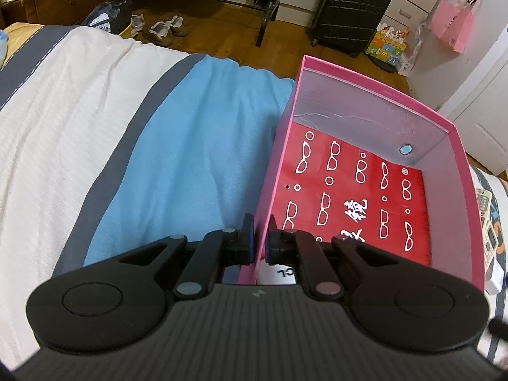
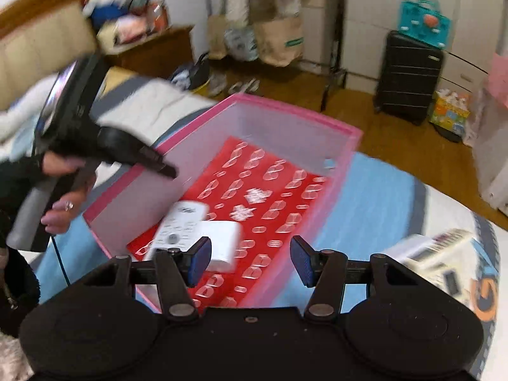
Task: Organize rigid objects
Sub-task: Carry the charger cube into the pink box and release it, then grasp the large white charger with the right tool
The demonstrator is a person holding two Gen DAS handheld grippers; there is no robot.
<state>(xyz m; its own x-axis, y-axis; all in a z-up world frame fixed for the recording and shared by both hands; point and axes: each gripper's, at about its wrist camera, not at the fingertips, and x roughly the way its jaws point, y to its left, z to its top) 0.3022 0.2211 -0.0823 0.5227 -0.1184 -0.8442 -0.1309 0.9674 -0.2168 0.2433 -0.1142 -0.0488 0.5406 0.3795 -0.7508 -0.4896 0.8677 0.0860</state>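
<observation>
While the right-wrist view was smeared with blur, the left-wrist view was sharp, so most detail below came from the left.

Left gripper (image 1: 260, 238): pinched tight on the left wall of the pink box (image 1: 276, 165); one blue pad sat outside the wall, the other inside.
Left gripper, seen from the right wrist (image 2: 168, 171): black body held in a person's hand (image 2: 63, 190), tip at the box's left wall.
Right gripper (image 2: 250, 262): fingers stood about half spread, nothing between the blue pads; it hung over the near end of the box.
Pink box: sat open-topped on the bed, on a blue cloth (image 1: 190, 146); pink outside, pale inside walls.
Box floor: covered by a red sheet (image 1: 358, 190) printed with white glasses outlines and some characters.
White remote (image 2: 177, 225): lay flat inside the box near its near-left corner, buttons up.
White block (image 2: 222, 244): lay inside the box, just beside the remote on its right, touching or overlapping it; could not tell which.
Round metal disc (image 1: 406, 149): fixed on the box's far-right inner wall.
Second remote (image 2: 435, 250): lay outside the box on the bed, to its right; heavily blurred.
Bed cover (image 1: 63, 111): white with grey stripes, under the blue cloth.
Background: black suitcase (image 1: 352, 9) upright on the wooden floor, pink paper bag (image 1: 454, 25) hanging to its right, shoes (image 1: 165, 28) on the floor beyond the bed.
</observation>
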